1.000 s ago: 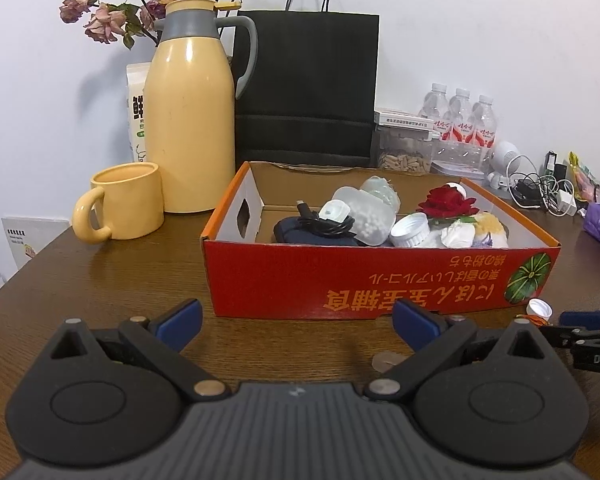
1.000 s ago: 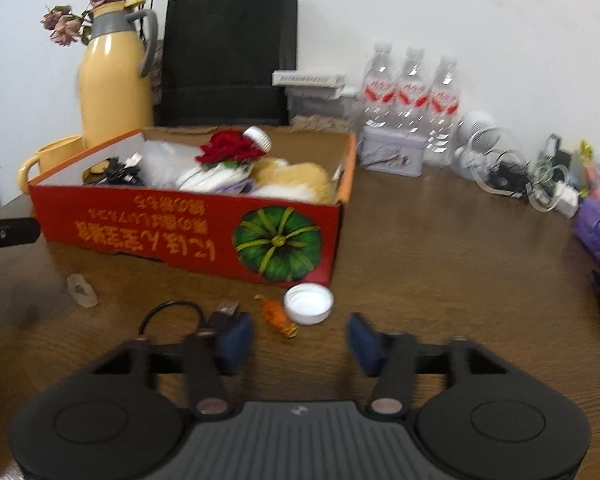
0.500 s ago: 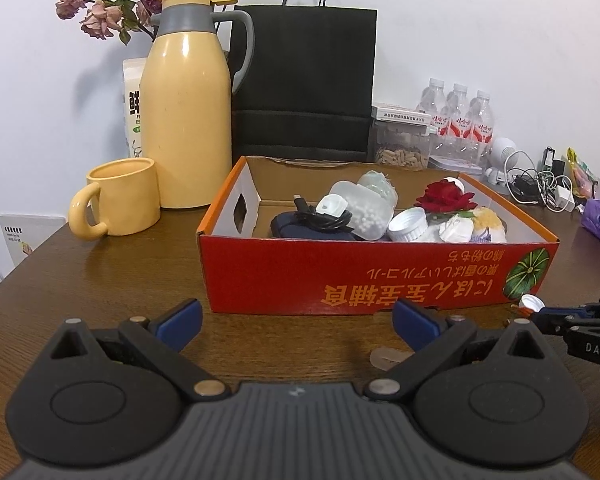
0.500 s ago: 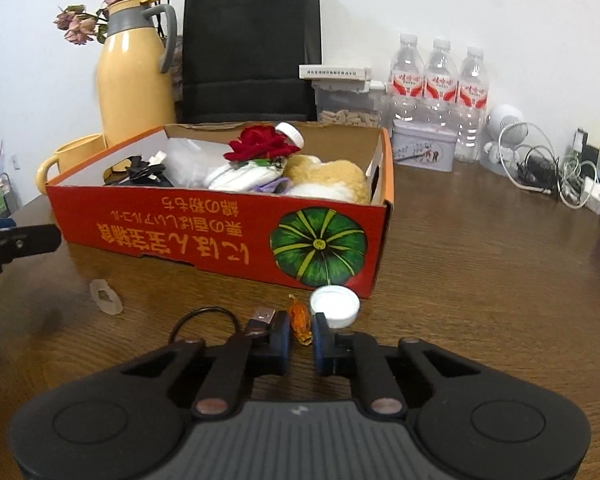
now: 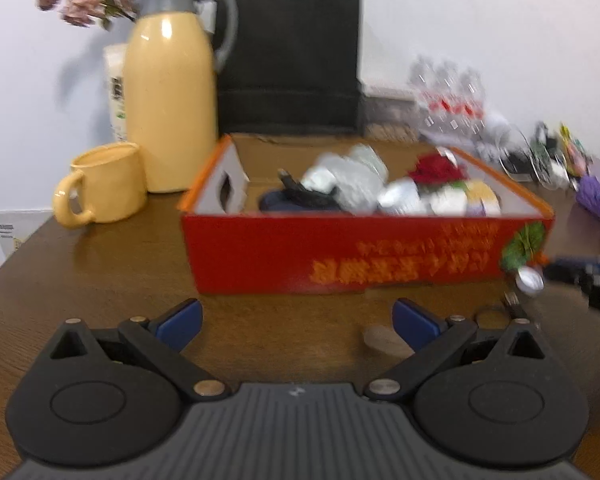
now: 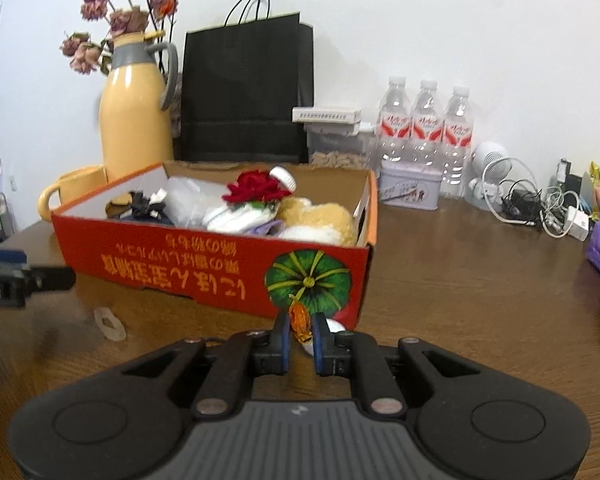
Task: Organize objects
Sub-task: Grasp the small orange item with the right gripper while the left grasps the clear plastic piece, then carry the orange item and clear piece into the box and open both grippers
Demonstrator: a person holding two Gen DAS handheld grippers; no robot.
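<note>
Two grippers: right gripper (image 6: 300, 338) clamps the orange wrapper (image 6: 299, 317); left gripper (image 5: 296, 318) spread apart.

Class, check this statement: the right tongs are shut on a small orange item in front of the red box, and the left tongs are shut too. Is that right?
Not quite. The right tongs do grip the small orange item in front of the red box, but the left wrist view shows the left tongs wide open and holding nothing.
</note>
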